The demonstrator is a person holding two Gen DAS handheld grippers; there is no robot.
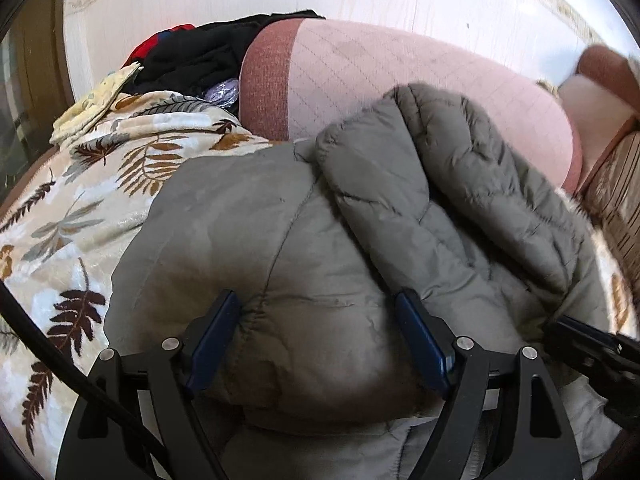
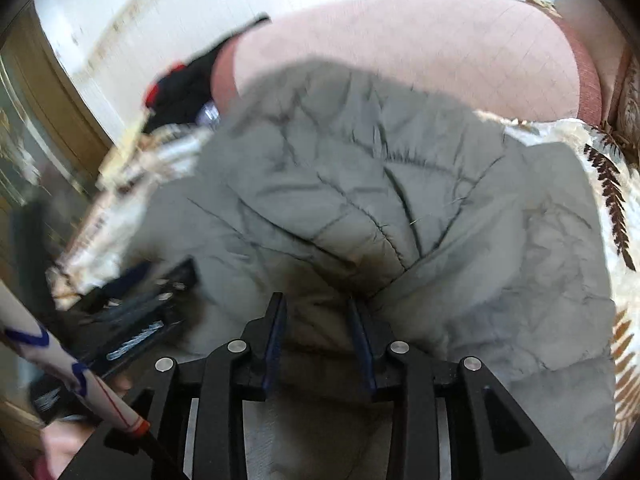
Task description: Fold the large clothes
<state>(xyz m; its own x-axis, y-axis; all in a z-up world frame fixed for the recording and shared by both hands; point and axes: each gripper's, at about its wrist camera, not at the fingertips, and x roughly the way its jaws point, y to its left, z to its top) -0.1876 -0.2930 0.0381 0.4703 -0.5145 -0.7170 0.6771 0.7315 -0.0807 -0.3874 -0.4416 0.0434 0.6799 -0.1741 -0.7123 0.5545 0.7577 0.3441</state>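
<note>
A grey quilted puffer jacket [image 1: 360, 220] lies bunched on a leaf-print blanket [image 1: 80, 200] on a bed. My left gripper [image 1: 318, 304] is open, its blue-padded jaws wide apart, pressed down on a bulge of the jacket near its front edge. My right gripper [image 2: 318, 308] is open with a narrower gap, its tips at a dark crease of the same jacket [image 2: 360, 184]. The right gripper also shows at the right edge of the left wrist view [image 1: 592, 348]. The left gripper shows blurred at the left of the right wrist view [image 2: 140, 308].
A pink quilted cushion [image 1: 400, 68] stands behind the jacket. A heap of black and red clothes [image 1: 200, 56] lies at the back left beside a yellow cloth [image 1: 96, 104]. A brown patterned headboard [image 1: 616, 192] is at the right. A white wall is behind.
</note>
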